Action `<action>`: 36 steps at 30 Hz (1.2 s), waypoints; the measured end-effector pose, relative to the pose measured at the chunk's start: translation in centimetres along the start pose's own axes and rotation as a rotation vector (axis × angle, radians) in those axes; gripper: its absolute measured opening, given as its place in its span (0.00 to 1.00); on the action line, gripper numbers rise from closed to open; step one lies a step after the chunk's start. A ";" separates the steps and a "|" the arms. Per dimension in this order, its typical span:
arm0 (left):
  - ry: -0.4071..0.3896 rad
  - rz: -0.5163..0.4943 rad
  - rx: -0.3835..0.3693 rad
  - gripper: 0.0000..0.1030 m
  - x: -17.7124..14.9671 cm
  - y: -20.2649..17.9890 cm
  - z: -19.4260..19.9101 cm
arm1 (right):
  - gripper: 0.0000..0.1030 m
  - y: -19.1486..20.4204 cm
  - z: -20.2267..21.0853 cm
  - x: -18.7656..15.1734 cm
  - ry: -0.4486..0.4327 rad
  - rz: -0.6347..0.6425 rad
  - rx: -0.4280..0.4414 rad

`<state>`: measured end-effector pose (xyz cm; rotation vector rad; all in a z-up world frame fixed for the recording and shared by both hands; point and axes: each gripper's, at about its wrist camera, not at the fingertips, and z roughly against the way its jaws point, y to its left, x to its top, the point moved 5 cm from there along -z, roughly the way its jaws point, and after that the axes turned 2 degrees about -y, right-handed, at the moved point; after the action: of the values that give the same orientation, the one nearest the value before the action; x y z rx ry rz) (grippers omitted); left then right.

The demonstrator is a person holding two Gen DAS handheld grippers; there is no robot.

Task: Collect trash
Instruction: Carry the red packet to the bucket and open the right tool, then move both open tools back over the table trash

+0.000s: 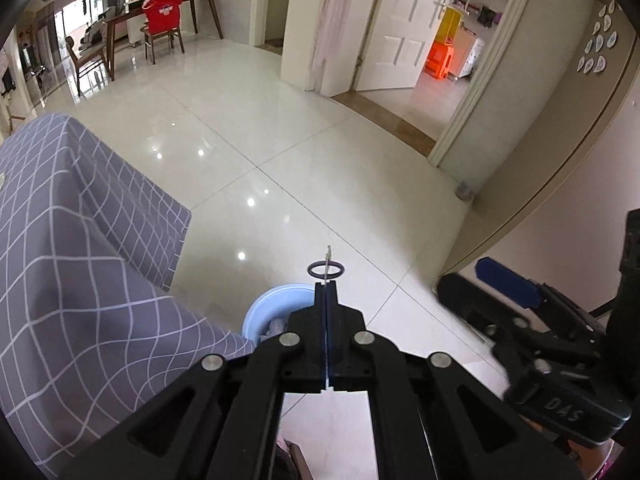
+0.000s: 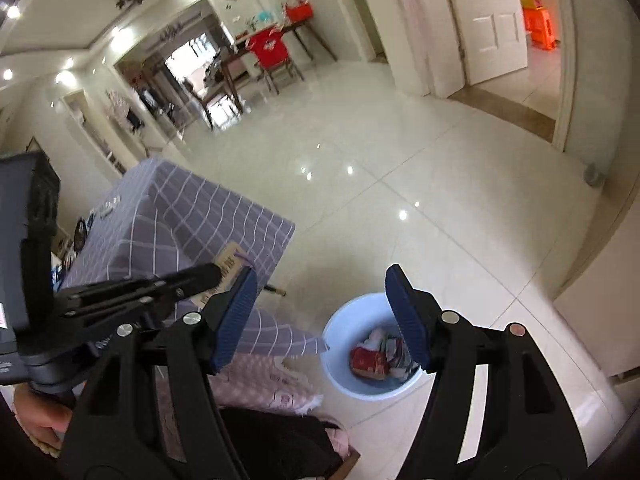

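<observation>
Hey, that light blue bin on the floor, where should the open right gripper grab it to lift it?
Probably the rim of the bin, coming down from above with one finger inside the wall and one outside. It stands upright with its mouth open, its round body looks wider than the right gripper opens, and the trash lies low inside.

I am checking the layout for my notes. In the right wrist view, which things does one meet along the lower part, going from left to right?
Left hand-held gripper → grey checked tablecloth → light blue bin holding trash → blue pad of the open right hand-held gripper's finger.
</observation>
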<state>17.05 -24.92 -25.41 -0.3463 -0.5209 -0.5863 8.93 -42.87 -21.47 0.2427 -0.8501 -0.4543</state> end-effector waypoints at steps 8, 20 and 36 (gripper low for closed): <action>0.021 -0.012 0.001 0.66 1.2 -0.9 -0.8 | 0.64 -1.5 2.3 1.3 -0.112 -0.040 -0.041; -0.033 0.041 0.114 0.88 0.4 2.8 3.3 | 0.67 3.0 1.3 1.2 -0.083 0.025 -0.013; -0.221 0.233 0.321 0.88 -0.4 21.3 16.1 | 0.68 21.8 -4.1 2.4 -0.010 0.278 0.183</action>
<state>23.71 -0.91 -15.93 -0.1624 -0.7640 -0.2329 19.68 -24.76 -14.16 0.2861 -0.9203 -0.1179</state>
